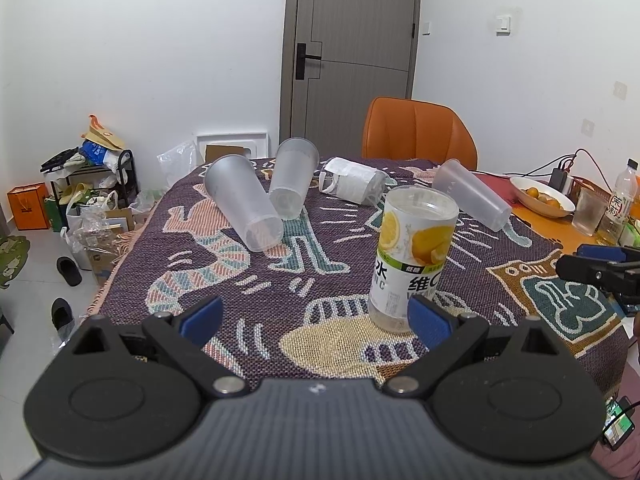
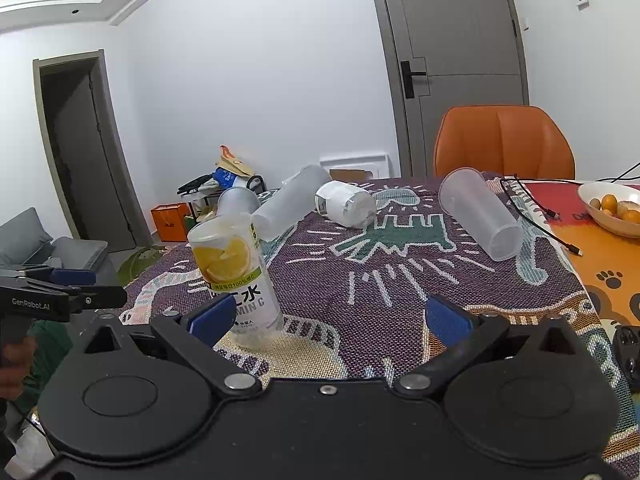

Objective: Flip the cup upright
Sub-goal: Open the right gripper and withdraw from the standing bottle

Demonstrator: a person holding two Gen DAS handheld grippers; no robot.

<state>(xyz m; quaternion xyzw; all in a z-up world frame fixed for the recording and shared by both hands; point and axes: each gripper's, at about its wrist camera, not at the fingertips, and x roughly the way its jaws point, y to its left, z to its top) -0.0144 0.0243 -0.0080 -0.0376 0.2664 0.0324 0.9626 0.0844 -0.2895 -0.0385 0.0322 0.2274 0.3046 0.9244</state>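
The lemon-label cup (image 1: 412,258) stands upright, mouth up, on the patterned cloth (image 1: 320,344) at the near edge. Both the left gripper (image 1: 316,320) and the right gripper (image 2: 328,316) hang wide open, holding nothing. Four other cups, frosted ones (image 1: 244,204) I think, lie toppled farther back.

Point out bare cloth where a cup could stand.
Free: the cloth between the lemon-label cup and the lone tipped cup. Crowded: the far left, where two frosted cups and a wrapped cup lie.
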